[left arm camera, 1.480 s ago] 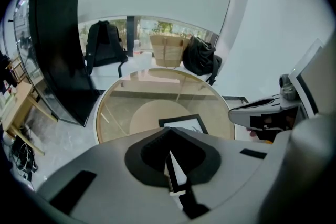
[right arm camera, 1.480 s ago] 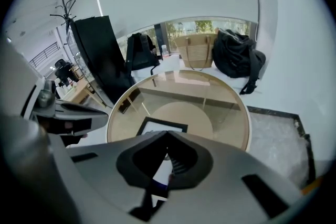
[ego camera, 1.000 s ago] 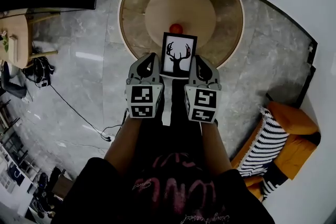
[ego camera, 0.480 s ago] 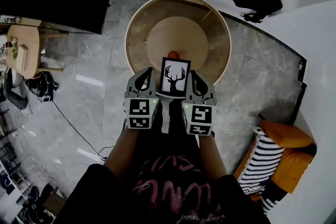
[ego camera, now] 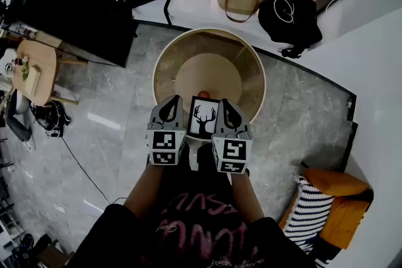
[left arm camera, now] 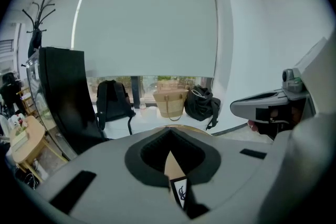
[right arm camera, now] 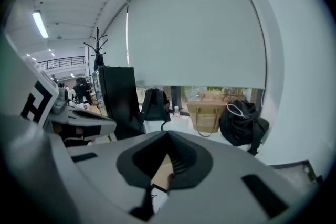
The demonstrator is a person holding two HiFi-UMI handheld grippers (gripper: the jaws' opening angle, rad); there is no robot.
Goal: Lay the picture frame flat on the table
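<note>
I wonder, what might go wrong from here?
The black deer-print picture frame is pinched only at its side edges by the left gripper and right gripper; uneven release may drop it. A small red object on the round wooden table just behind may block its landing.

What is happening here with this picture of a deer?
A person holds a gripper in each hand. The left gripper and the right gripper each have their jaws closed on one side edge of the picture frame. The frame is at the near edge of the round table; whether it touches the top is unclear.
</note>
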